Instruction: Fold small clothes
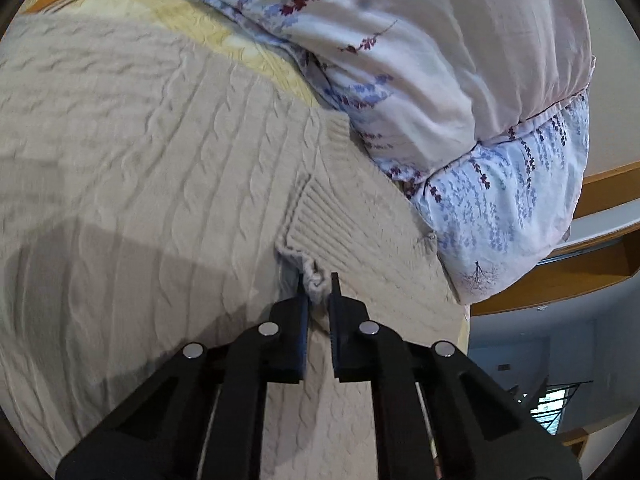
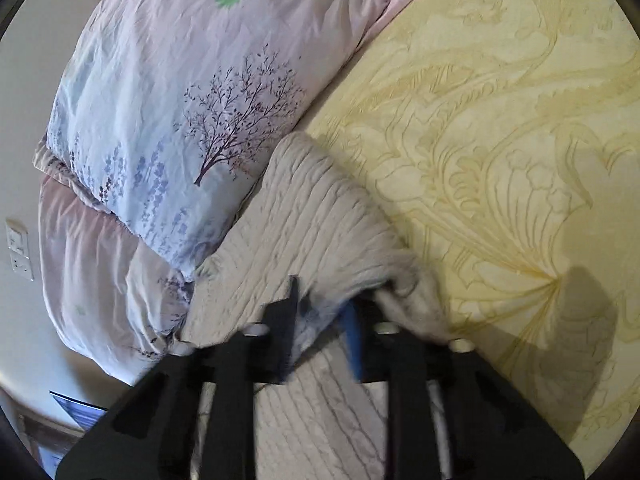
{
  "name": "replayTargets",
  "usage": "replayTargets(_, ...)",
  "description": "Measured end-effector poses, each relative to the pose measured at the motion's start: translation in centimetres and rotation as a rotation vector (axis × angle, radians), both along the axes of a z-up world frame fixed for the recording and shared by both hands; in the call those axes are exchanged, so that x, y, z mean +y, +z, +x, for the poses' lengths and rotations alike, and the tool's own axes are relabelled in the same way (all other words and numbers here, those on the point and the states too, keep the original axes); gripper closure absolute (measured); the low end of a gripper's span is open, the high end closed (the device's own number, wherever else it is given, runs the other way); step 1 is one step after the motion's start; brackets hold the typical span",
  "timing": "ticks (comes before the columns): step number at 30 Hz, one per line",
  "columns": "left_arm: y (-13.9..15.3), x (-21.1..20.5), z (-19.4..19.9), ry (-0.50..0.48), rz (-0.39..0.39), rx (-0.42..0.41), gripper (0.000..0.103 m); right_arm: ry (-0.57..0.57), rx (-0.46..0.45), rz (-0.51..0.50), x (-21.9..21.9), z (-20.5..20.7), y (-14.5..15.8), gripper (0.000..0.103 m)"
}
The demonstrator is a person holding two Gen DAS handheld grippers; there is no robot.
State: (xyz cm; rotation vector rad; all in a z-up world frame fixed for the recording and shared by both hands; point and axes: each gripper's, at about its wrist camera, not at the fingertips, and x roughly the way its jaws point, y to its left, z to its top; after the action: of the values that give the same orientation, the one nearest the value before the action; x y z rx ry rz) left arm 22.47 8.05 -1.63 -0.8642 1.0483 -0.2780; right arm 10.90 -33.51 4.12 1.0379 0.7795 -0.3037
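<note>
Sweater [image 1: 140, 168] on yellow patterned bedspread [image 2: 500, 120], floral pillows [image 2: 172, 112] touching it.
Left gripper [image 1: 318, 282] pinches a knit edge; right gripper [image 2: 322, 300] clamps bunched sweater fabric, blurred.

You are seeing soft daylight, gripper shadows falling across the bedspread [image 2: 520, 140], motion blur smearing the sweater [image 2: 320, 216], fisheye edges bending.

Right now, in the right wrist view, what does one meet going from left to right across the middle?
Wall → floral pillow → beige cable-knit sweater, held in the right tongs → yellow patterned bedspread.
</note>
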Motion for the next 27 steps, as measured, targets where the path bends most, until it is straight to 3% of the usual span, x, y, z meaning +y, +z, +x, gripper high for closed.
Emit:
replayTargets(5, 1.9, 0.9, -1.1, -0.019, 0.104, -0.065, 0.096, 0.045, -0.022, -0.087, 1.0, -1.6, 0.9, 0.094)
replayTargets(9, 0.8, 1.3, -1.2, -0.011, 0.127, -0.021, 0.095, 0.052, 0.05, -0.131, 1.9, -0.9, -0.2, 0.094)
replayTargets(11, 1.0, 1.3, -1.6, -0.016, 0.149, -0.036, 0.092, 0.064, 0.072, -0.203, 2.5, -0.8, 0.2, 0.093)
replayTargets(13, 1.7, 1.9, -2.5, -0.006, 0.154, -0.053, 0.085, 0.072, 0.093, -0.252, 3.1, -0.9, 0.9, 0.081)
replayTargets(15, 2.6, 2.8, -3.8, -0.004, 0.146, -0.087, 0.059, 0.076, 0.091, -0.271, 3.4, -1.6, 1.4, 0.051)
replayTargets(17, 3.6, 4.8, -6.0, 0.016, 0.128, -0.124, 0.043, 0.078, 0.073, -0.282, 3.7, -2.3, 1.8, 0.042)
replayTargets(18, 4.0, 6.0, -7.2, 0.033, 0.117, -0.141, 0.042, 0.084, 0.066, -0.289, 3.9, -2.5, 2.0, 0.042)
replayTargets(21, 4.7, 11.0, -11.3, 0.117, 0.095, -0.164, 0.042, 0.124, 0.053, -0.3, 4.7, -3.1, 2.2, 0.042)
replayTargets(27, 3.8, 22.7, -18.7, 0.457, 0.13, -0.097, 0.045, 0.234, 0.02, -0.282, 7.4, -2.0, 2.2, 0.04)
